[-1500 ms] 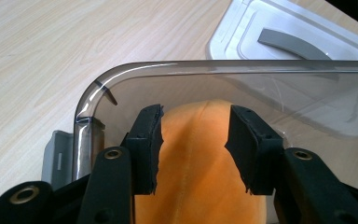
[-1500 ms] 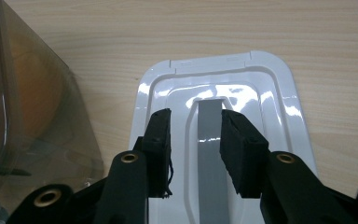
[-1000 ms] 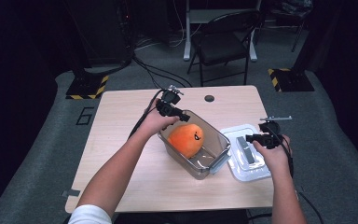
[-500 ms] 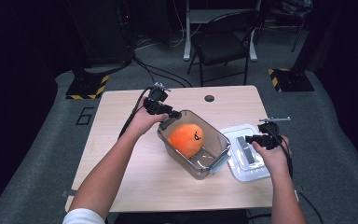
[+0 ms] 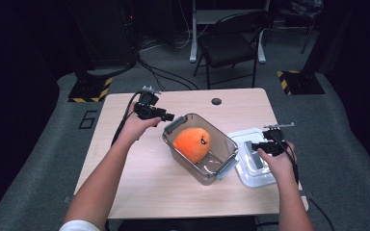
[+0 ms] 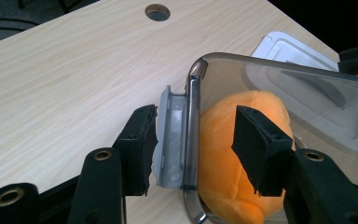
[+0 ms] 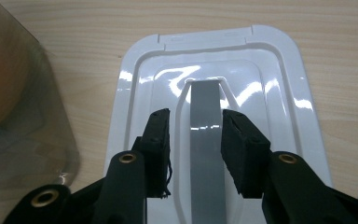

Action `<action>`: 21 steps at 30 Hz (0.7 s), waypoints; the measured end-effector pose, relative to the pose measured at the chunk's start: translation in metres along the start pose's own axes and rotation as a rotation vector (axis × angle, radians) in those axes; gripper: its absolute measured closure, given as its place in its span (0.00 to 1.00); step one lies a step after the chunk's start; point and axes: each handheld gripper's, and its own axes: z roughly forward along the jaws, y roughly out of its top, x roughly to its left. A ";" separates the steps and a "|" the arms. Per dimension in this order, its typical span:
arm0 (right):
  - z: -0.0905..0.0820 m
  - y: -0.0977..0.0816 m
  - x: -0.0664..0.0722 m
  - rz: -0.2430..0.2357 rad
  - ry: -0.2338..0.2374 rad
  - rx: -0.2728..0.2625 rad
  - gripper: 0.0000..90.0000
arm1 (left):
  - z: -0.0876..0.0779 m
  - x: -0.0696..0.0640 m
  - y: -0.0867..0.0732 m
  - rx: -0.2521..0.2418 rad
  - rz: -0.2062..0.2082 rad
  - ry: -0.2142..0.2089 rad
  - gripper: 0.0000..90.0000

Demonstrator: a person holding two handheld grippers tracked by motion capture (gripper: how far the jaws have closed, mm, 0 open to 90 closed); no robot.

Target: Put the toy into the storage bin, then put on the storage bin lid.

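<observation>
- A pale wooden rectangular table (image 5: 139, 178) stands on grey carpet, with a small round cable hole (image 5: 216, 101) near its far edge.
- A clear smoky plastic storage box (image 5: 211, 170) sits at the middle of the table, turned at a slant, with a grey latch flap (image 6: 170, 137) on its left end.
- A round orange plush toy (image 5: 192, 143) lies inside the box.
- A white plastic lid with a grey handle strip (image 5: 250, 166) lies flat just to the right of the box.
- The left gripper (image 5: 168, 117) is at the box's far left end; its jaws stand open on either side of the latch and box wall, pads not pressing.
- The right gripper (image 5: 250, 146) rests over the lid, jaws straddling the grey handle (image 7: 207, 154); whether they pinch it I cannot tell.
</observation>
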 end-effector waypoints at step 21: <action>0.012 -0.006 -0.002 -0.016 -0.026 0.013 0.69 | -0.026 0.031 -0.035 -0.007 -0.062 0.053 0.52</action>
